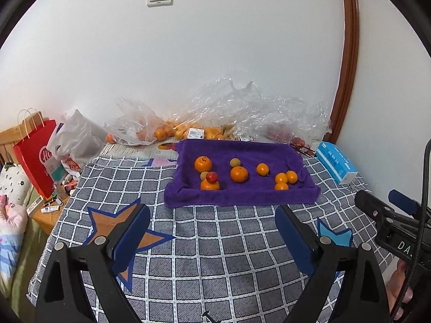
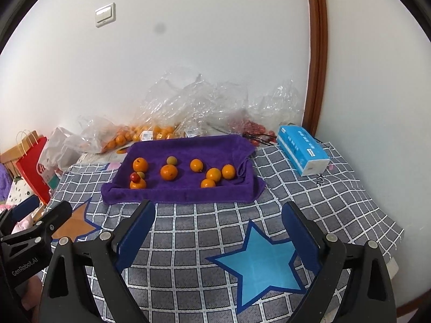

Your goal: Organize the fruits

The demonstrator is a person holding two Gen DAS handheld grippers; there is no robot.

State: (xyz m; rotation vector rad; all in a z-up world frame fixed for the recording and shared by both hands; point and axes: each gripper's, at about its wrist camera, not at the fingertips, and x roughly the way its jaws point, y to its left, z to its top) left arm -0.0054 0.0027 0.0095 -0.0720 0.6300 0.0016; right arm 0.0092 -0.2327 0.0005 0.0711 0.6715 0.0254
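Note:
A purple towel-lined tray (image 1: 242, 196) (image 2: 183, 195) sits on the checked cloth. In it lie several oranges, such as a middle one (image 1: 239, 174) (image 2: 169, 172), a small red fruit (image 1: 212, 177) (image 2: 135, 177) resting on an orange at the left, and two small yellow-green fruits (image 1: 235, 162) (image 2: 171, 160). My left gripper (image 1: 212, 231) is open and empty, well in front of the tray. My right gripper (image 2: 218, 228) is open and empty, also in front of the tray. Each gripper shows at the edge of the other's view.
Clear plastic bags with more oranges (image 1: 164, 132) (image 2: 150, 132) and red fruit (image 2: 256, 127) lie behind the tray by the wall. A blue tissue box (image 1: 336, 165) (image 2: 303, 149) lies right of the tray. A red paper bag (image 1: 37, 156) stands at the left.

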